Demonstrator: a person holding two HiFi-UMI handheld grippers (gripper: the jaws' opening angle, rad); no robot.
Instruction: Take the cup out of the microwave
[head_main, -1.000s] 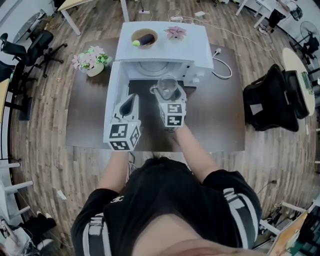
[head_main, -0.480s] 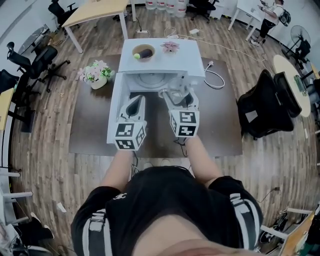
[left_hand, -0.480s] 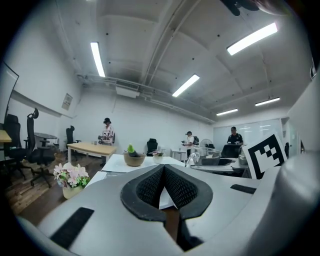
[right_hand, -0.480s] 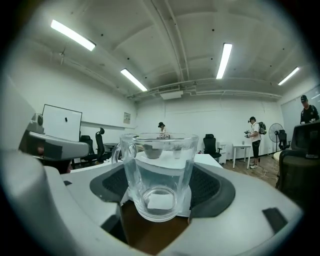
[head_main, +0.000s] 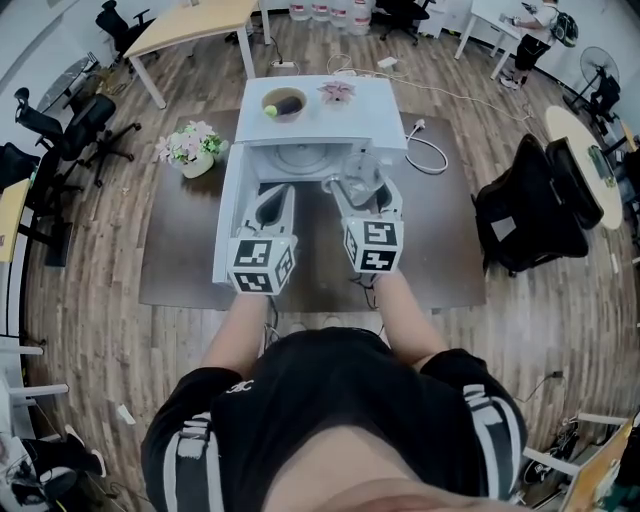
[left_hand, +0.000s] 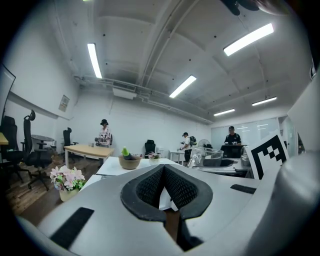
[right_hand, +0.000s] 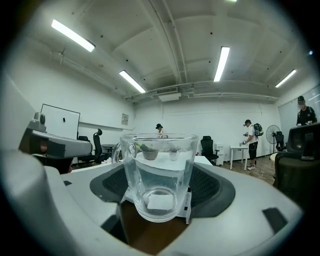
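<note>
**Carrying the cup clear of the microwave**

Your right gripper (head_main: 362, 192) pinches the clear glass cup (right_hand: 159, 175) by its sides, the pads bearing on the lower wall. Your left gripper (left_hand: 164, 175) has its jaws pressed together with nothing between them. It hangs just beside the right one, over the open door (head_main: 228, 215). The cup is in the air in front of the microwave (head_main: 320, 105), about level with its top and, by the look of it, already outside the cavity.

To do this step well, hold the gripper level and draw back smoothly towards the table (head_main: 440, 250). Smooth glass may slip under a light pinch, so avoid jolts and lower it straight onto its base.

The cup stands upright, with its long axis vertical and its mouth up. Its handle points left, away from you.
</note>
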